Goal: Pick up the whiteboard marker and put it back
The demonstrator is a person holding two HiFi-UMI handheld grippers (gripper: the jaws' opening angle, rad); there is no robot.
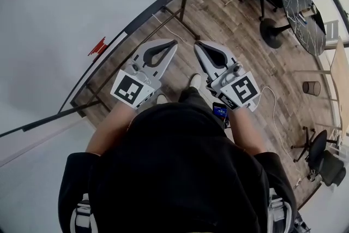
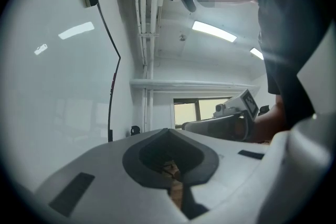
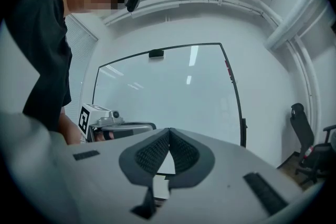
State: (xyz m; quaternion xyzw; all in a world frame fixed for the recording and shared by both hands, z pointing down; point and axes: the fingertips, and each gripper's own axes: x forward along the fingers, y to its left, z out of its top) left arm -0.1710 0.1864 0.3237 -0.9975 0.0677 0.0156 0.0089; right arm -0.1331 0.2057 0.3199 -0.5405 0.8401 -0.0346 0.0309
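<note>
Black shirt (image 1: pixel 180 172) over wood floor (image 1: pixel 229 13) (whiteboard (image 1: pixel 54 19) leftward)

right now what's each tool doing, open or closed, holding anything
left tool: closed, jaw tips together, holding nothing
right tool: closed, jaw tips together, holding nothing

Left tool (image 1: pixel 172 43) beside right tool (image 1: pixel 198 46) (whiteboard (image 1: pixel 49 19) left of both); marker (image 1: pixel 98 46) perhaps on it.

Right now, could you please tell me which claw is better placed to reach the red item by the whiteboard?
Left, probably: the left claw lies nearer than the right claw to the red item at the edge of the whiteboard. Both are shut and empty.
</note>
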